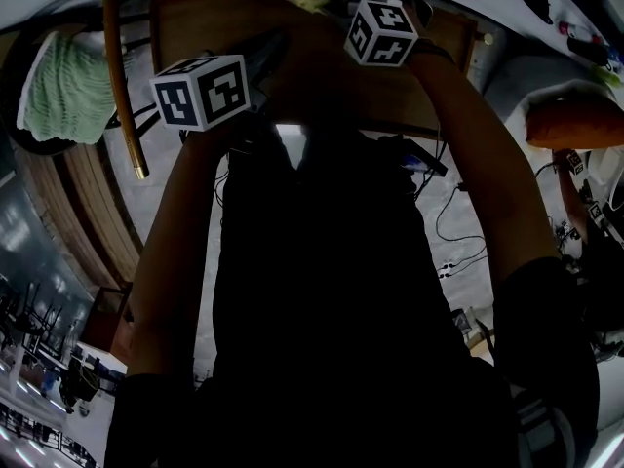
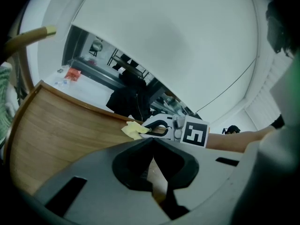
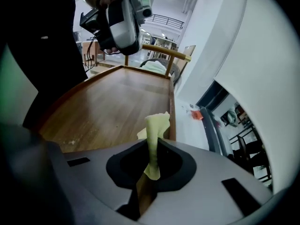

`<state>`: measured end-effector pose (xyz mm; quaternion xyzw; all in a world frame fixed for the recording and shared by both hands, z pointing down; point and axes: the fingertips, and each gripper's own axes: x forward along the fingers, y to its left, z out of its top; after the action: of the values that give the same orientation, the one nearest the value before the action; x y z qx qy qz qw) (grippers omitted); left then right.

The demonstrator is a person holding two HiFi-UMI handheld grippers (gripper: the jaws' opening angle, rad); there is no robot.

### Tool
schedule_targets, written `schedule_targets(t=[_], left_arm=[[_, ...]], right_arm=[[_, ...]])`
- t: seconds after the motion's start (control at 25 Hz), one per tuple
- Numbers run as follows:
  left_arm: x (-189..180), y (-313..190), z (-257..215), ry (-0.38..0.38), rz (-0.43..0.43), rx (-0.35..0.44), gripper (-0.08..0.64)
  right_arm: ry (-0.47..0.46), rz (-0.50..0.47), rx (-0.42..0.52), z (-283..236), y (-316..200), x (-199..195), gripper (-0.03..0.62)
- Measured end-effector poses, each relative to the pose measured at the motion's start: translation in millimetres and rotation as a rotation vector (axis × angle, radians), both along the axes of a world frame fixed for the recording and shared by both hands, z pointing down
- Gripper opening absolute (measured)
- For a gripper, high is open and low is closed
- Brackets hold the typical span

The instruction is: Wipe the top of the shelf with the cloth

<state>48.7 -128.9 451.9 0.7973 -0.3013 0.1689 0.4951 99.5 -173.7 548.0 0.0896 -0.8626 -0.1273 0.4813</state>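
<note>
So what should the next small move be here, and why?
Probably press the right gripper down and drag it along the shelf. Its jaws are shut on the cloth, which sticks out near one edge, with most of the wood ahead and pale specks on it. The left gripper is shut and empty.

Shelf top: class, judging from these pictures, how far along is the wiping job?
Done: the cloth is picked up, pinched in the right tongs at an edge of the shelf top. In hand: the wiping, though no stroke can be judged from one moment. Left: pale specks lie on the shelf top; the left tongs are shut and empty.
</note>
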Motion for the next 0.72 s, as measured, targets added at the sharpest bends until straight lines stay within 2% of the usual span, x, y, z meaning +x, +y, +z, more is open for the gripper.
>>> schedule_targets(t=[0.24, 0.4, 0.56, 0.72], left_arm=[[6, 20, 0, 0.005, 0.011, -0.016, 0.011], [2, 37, 8, -0.007, 0.023, -0.034, 0.011], [-6, 61, 25, -0.025, 0.023, -0.087, 0.011], [-6, 86, 39, -0.034, 0.042, -0.136, 0.011]], right_arm=[[0.013, -0.047, -0.058, 5, 45, -1, 0.041], [-0.002, -0.035, -0.104, 9, 81, 0, 0.041], [-0.018, -0.025, -0.154, 12, 117, -4, 0.041], [-0.024, -0.068, -0.182, 12, 148, -7, 0.041]])
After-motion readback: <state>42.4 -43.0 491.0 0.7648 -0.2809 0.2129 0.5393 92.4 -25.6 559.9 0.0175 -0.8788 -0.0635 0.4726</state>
